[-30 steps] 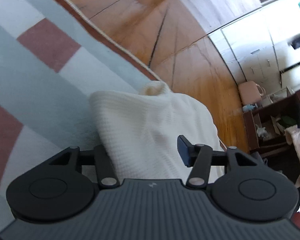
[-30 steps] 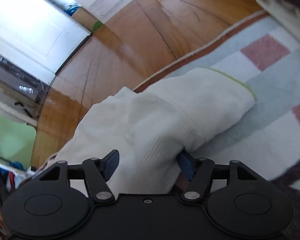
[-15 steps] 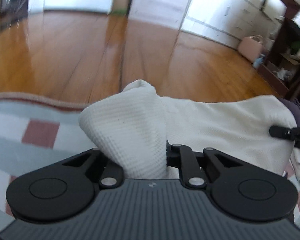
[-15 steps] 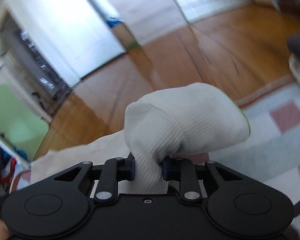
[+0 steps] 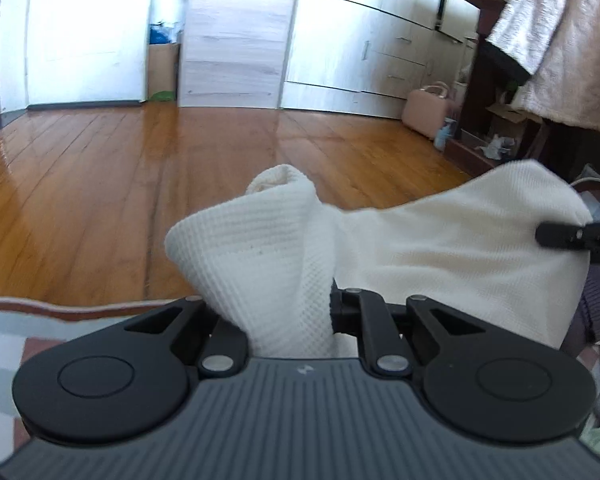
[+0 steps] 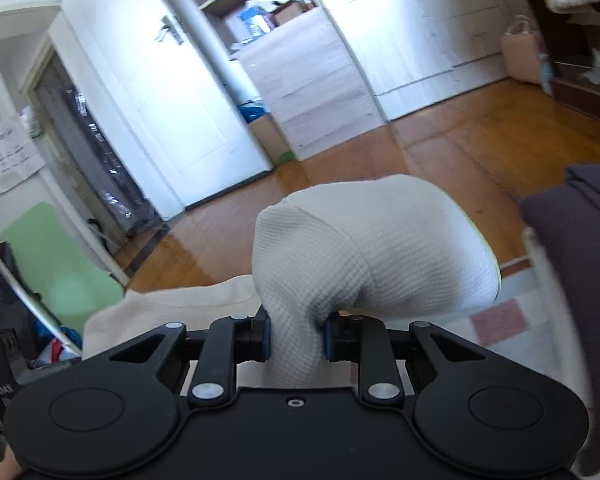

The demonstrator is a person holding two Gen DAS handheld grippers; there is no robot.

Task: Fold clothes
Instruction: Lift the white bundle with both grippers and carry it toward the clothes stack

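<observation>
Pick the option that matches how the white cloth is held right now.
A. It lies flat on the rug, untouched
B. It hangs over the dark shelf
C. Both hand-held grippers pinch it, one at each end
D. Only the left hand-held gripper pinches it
C: the left hand-held gripper and the right hand-held gripper each clamp a bunch of the white cloth.

Waffle-textured cloth garment (image 5: 260, 248), glossy wooden floor (image 5: 100, 184)
</observation>
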